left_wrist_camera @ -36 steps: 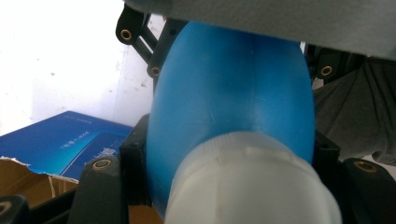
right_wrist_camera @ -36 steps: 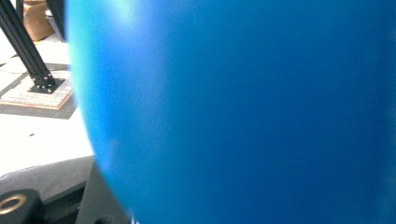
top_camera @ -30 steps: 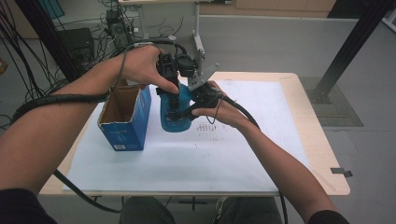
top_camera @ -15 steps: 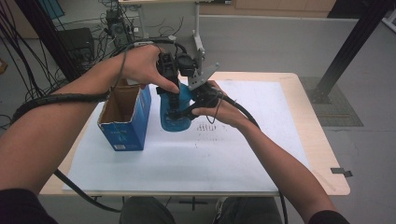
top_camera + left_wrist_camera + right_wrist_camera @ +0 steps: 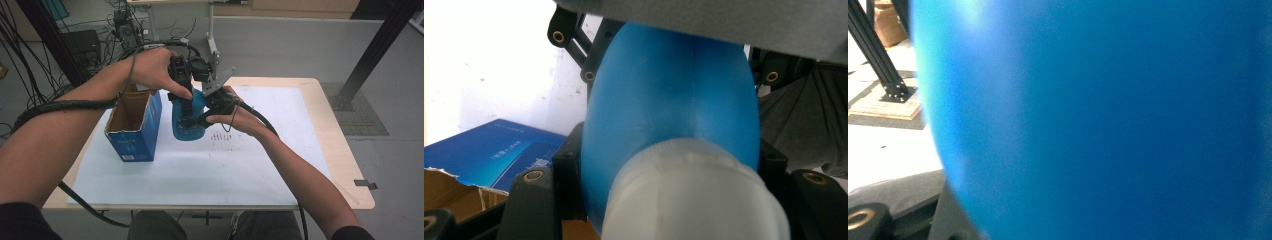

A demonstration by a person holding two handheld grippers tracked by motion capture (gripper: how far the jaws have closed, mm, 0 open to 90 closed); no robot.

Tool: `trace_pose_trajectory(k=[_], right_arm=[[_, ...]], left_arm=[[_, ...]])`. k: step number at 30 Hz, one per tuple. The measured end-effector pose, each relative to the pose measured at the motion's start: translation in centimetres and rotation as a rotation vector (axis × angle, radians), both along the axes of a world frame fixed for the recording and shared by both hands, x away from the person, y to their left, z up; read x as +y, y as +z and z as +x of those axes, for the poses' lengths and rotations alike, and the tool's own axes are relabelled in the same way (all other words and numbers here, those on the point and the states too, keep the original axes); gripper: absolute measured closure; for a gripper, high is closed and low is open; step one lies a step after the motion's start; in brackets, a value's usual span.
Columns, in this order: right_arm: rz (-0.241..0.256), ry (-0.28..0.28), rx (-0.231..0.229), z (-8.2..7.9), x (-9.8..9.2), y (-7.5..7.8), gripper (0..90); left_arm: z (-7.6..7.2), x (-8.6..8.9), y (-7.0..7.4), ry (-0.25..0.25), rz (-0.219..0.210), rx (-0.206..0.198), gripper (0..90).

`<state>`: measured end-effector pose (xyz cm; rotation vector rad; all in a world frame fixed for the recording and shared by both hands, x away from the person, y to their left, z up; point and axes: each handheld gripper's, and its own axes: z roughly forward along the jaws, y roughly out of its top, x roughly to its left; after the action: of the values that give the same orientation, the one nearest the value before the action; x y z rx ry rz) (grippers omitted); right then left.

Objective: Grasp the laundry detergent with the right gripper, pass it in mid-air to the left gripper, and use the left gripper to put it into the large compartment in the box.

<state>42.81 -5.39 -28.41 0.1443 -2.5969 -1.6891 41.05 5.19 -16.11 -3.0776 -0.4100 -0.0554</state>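
Note:
A blue bottle [image 5: 183, 131] with a white cap [image 5: 694, 195] stands upright over the white sheet, beside the box. My left gripper [image 5: 184, 111] comes down from above and is shut on the bottle's neck, the cap between its jaws in the left gripper view [image 5: 671, 200]. My right gripper [image 5: 201, 118] reaches in from the right and is shut on the bottle's body; its black fingers [image 5: 574, 50] flank the blue body. The bottle's blue wall [image 5: 1098, 115] sits close against the right gripper view's camera. I cannot tell whether the base touches the sheet.
An open blue cardboard box [image 5: 131, 131] stands just left of the bottle. A white paper sheet [image 5: 210, 170] covers most of the wooden table [image 5: 330, 130]. Cables trail from both grippers, and a black frame post [image 5: 372, 50] rises at the back right.

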Motion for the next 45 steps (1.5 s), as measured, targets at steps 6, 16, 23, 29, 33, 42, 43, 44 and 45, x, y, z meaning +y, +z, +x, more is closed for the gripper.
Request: trace_pose_trajectory(k=[6,16,23,29,33,42,43,44,45], right_arm=[[0.001,-0.001,0.001,-0.06,0.06,-0.01,41.7],[0.009,0.001,-0.001,-0.14,0.08,0.08,41.4],[0.010,-0.007,0.004,-0.14,0.10,0.05,40.2],[0.008,-0.011,0.009,-0.22,0.09,0.08,38.8],[0.011,-0.014,0.008,-0.21,0.04,0.12,38.6],[0.019,-0.019,0.006,-0.26,0.06,0.21,37.7],[0.021,-0.020,0.005,-0.25,0.05,0.23,36.7],[0.023,-0.023,0.003,-0.25,0.03,0.24,35.3],[0.022,-0.027,0.000,-0.23,-0.02,0.25,32.9]], left_arm=[[-0.09,0.01,-0.03,0.001,-0.001,-0.001,37.6],[-0.12,0.16,0.18,0.005,-0.004,-0.004,37.6],[-0.10,0.25,0.20,0.010,-0.004,0.002,37.6],[-0.11,0.23,0.23,0.010,-0.007,0.007,37.6],[-0.10,0.24,0.25,0.012,-0.011,0.003,37.6],[-0.05,0.35,0.45,0.020,-0.008,0.006,37.6],[-0.01,0.40,0.47,0.023,-0.011,0.005,37.6],[0.09,0.48,0.51,0.025,-0.007,0.007,37.6],[0.13,0.54,0.52,0.026,-0.007,0.007,37.6]])
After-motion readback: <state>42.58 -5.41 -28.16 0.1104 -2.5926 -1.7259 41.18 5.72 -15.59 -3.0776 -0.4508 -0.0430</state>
